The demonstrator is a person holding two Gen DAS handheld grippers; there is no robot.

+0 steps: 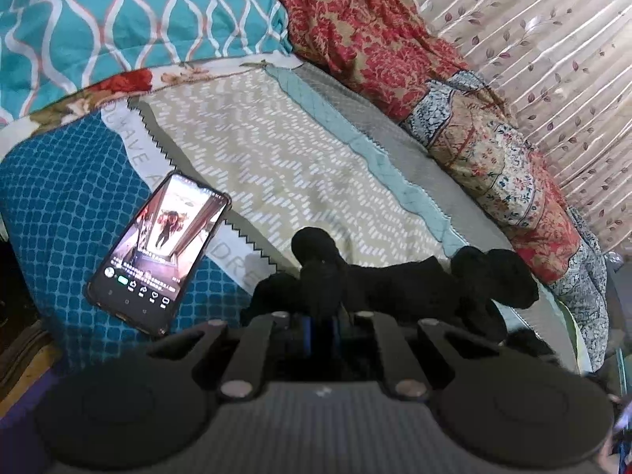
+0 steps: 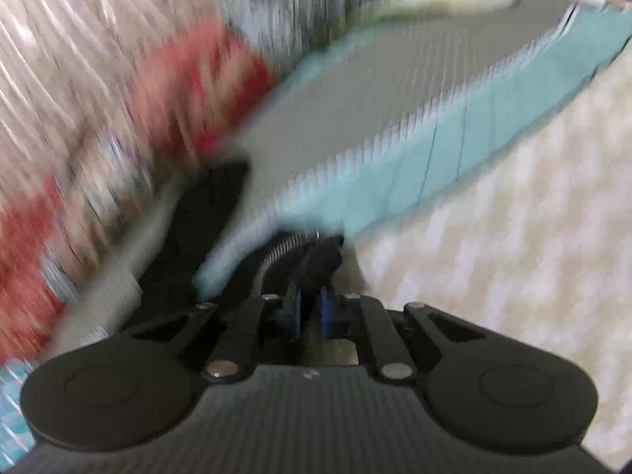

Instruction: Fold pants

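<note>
**Black pants pinched at two points above the bed**

The black pants (image 1: 395,280) lie bunched at the near edge of the bed (image 1: 276,166). The left gripper (image 1: 320,316) is clenched on a fold; the right gripper (image 2: 310,308) seems clamped on dark cloth (blurred view), probably so both can spread the garment. A phone (image 1: 158,252) lies beside it.

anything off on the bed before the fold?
A lit phone lies on the bedspread just left of the bunched black pants, inside the folding area. The right wrist view is motion-blurred.
</note>
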